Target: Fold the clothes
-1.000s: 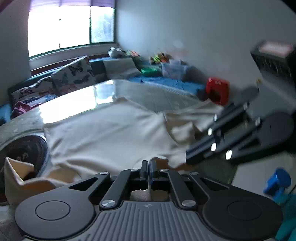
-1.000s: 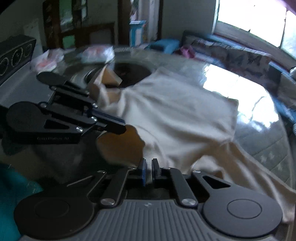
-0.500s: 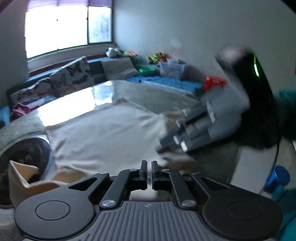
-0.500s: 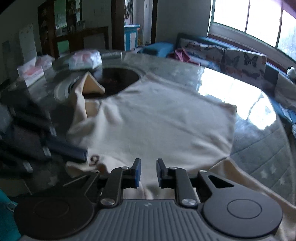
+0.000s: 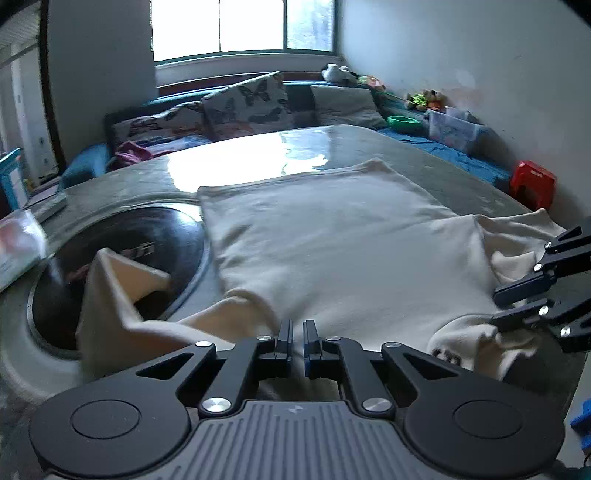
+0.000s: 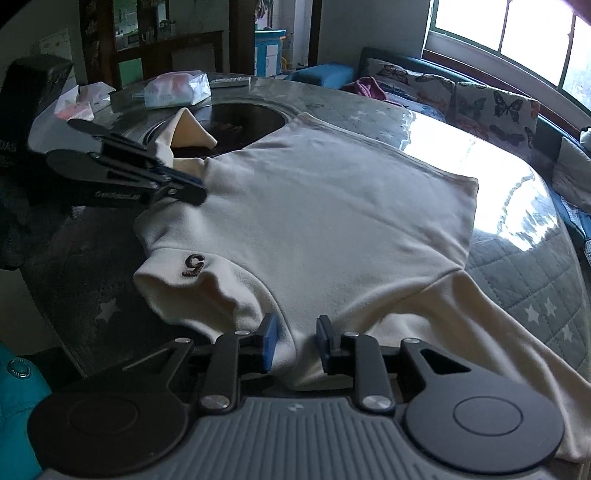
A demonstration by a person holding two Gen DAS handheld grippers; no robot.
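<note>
Across the grey quilted counter [image 6: 524, 254], cream long-sleeved top [image 6: 332, 221] laid flat; left claw [image 5: 297, 345] and right claw [image 6: 294, 341] just parting, pinching nothing; recommend smoothing sleeves before folding.

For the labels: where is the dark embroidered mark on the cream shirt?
Right wrist view, left of centre: the mark sits on the shirt's collar fold, near the table edge.

The shirt [image 6: 325, 221] lies flat on the surface [image 6: 517, 258], and one sleeve [image 5: 110, 288] reaches into the round dish [image 5: 122, 240] set in the surface. Behind the dish sits a pack of tissues [image 6: 177, 90]. A sofa with pillows [image 5: 243, 107] stands behind the surface, under the window [image 5: 240, 26].
</note>
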